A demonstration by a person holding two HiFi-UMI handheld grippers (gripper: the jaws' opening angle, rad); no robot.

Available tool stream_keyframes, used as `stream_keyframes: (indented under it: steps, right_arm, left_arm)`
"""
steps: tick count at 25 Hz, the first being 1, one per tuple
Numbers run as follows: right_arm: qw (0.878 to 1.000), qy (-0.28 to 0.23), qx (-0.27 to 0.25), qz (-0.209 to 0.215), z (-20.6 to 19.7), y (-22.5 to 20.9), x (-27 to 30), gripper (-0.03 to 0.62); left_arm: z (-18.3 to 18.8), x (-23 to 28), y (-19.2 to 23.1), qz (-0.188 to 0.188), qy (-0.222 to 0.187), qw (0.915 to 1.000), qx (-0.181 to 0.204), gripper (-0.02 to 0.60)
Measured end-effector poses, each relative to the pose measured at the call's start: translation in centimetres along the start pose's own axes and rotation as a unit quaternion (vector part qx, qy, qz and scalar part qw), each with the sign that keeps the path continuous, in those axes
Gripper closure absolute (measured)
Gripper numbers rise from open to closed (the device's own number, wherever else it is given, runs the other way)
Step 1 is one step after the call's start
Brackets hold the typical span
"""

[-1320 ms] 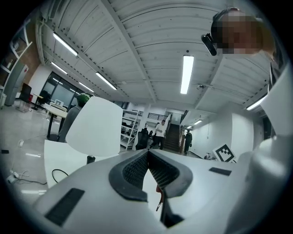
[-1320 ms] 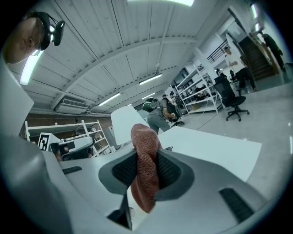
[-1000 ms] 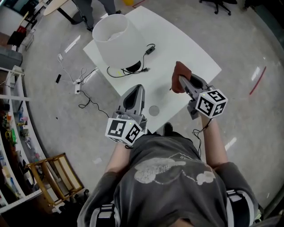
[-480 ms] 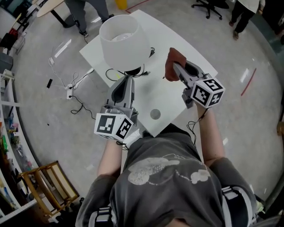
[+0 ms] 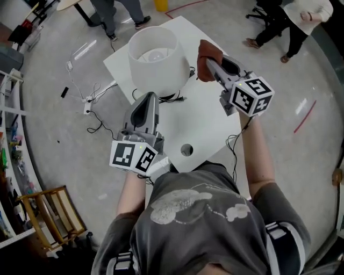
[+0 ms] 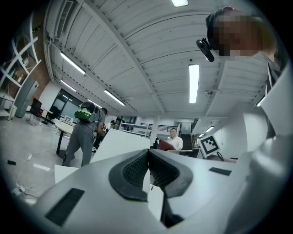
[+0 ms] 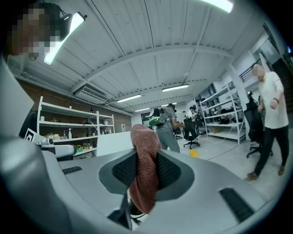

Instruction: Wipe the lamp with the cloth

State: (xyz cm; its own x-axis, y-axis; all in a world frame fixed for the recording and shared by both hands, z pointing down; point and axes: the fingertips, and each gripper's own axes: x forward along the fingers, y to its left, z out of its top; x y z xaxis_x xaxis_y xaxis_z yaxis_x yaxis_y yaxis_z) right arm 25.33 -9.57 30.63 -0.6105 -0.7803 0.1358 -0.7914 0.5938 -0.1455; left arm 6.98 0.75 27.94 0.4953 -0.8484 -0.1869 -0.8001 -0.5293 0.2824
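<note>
A white lamp [image 5: 155,60] with a drum shade stands at the far side of the white table [image 5: 204,126]; its black cord [image 5: 177,98] trails at its base. My right gripper [image 5: 210,65] is shut on a reddish-brown cloth [image 5: 204,55], held up just right of the shade. In the right gripper view the cloth [image 7: 144,165] hangs between the pads, with the shade [image 7: 114,142] behind it. My left gripper [image 5: 146,110] is shut with nothing in it, just in front of the lamp's base. The left gripper view shows the shade [image 6: 120,143] and the cloth [image 6: 165,145] beyond.
A round hole [image 5: 186,150] is in the table near me. Cables and a power strip [image 5: 88,105] lie on the floor at left. People stand beyond the table [image 5: 115,13] and at right [image 5: 285,24]. A wooden rack [image 5: 51,215] is at lower left.
My right gripper has carried the cloth up and away from me, to beside the lampshade. The left gripper has closed in slightly on the lamp's base. The view has shifted.
</note>
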Motion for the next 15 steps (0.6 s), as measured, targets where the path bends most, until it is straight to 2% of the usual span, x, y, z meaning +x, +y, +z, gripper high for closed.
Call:
stream_keyframes:
  steps: [5, 9, 15]
  right_arm:
    - [0.998, 0.005, -0.040, 0.040, 2.2, -1.0, 4.4, 0.503]
    - [0.996, 0.010, -0.054, 0.077, 2.2, -0.9, 7.7, 0.503]
    - [0.992, 0.025, -0.064, 0.108, 1.2, -0.8, 10.0, 0.503]
  left_arm:
    - [1.0, 1.0, 0.7, 0.028, -0.011, 0.9995, 0.011, 0.574]
    - [0.3, 1.7, 1.9, 0.053, -0.008, 0.9985, 0.007, 0.574]
    - [-0.3, 2.3, 2.1, 0.069, -0.003, 0.9975, 0.013, 0.574]
